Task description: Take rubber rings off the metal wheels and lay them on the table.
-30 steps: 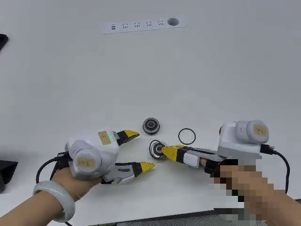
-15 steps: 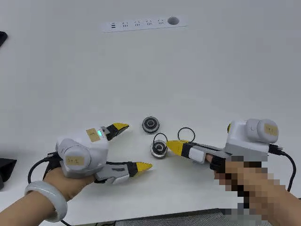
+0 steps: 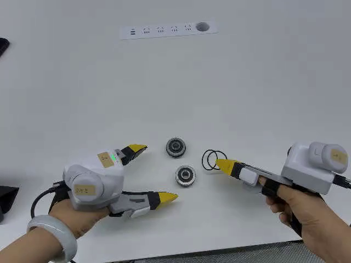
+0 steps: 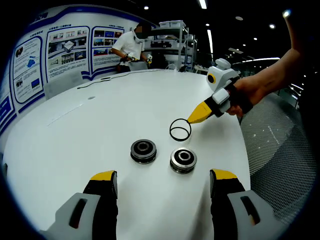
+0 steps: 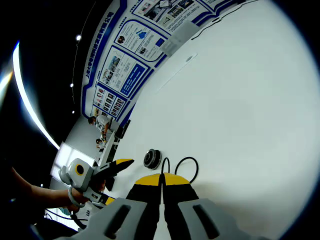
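Two metal wheels lie on the white table (image 3: 263,98): the far wheel (image 3: 176,147) has a dark rim, the near wheel (image 3: 185,176) looks bare and silvery. Right of them two black rubber rings (image 3: 213,159) overlap. My right gripper (image 3: 222,163) is shut, its yellow tips pinching the edge of one ring low over the table. In the right gripper view that ring (image 5: 164,166) stands up from the shut tips (image 5: 161,179), and the other ring (image 5: 188,167) lies flat beside it. My left gripper (image 3: 151,172) stands open left of the wheels, holding nothing; both wheels (image 4: 183,159) (image 4: 143,150) lie ahead of its jaws.
A white power strip (image 3: 167,28) lies at the far side of the table. A dark object (image 3: 7,200) sits at the left edge. The table's front edge runs just below both hands. A person (image 4: 131,46) stands far off beyond the table.
My right gripper has pulled a ring up off the near wheel and carried it right, down beside the ring lying there. The left gripper has drawn back to the left, still open.
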